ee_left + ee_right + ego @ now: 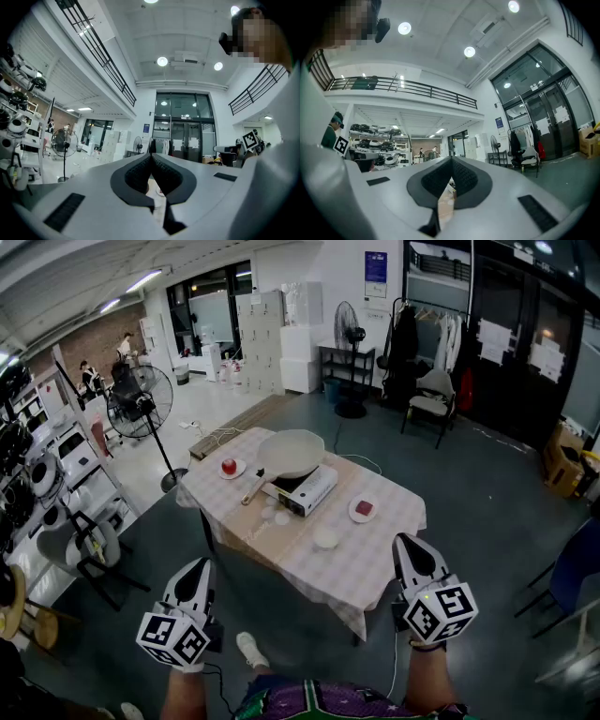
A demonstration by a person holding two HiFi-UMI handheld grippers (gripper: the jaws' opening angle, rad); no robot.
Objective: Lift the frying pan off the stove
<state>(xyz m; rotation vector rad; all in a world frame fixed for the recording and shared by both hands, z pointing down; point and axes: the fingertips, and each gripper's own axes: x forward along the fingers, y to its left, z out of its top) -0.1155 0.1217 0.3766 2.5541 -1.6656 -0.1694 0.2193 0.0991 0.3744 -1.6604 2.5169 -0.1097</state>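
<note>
Grippers low in the head view, and the table well ahead of them at 12 o'clock. The left gripper point(200, 566) sits down at 7 o'clock in the picture and the right gripper point(406, 544) at 5 o'clock, both well apart from the table point(375, 563) with its checked cloth.

Over to the left gripper view: the left gripper's jaws are pressed together at the tips, with nothing between the dark pads point(140, 174). The right gripper view tells the same story, jaws closed tip to tip and the pads point(464, 178) bare.

And the frying pan point(292, 452)? It sits on the stove point(307, 491) near the middle of the table, pale bowl up, with its handle point(253, 487) running out toward 8 o'clock.

Around it:
- A small plate point(231, 468) carrying a round red fruit lies at 9 o'clock from the pan, just beside it.
- A second plate point(363, 510) with something red on it lies at 4 o'clock from the stove.
- A white bowl point(325, 538) rests at 6 o'clock from the stove, near the table's front edge.

Off the table, a standing fan point(139, 401) is at 10 o'clock on the floor.
</note>
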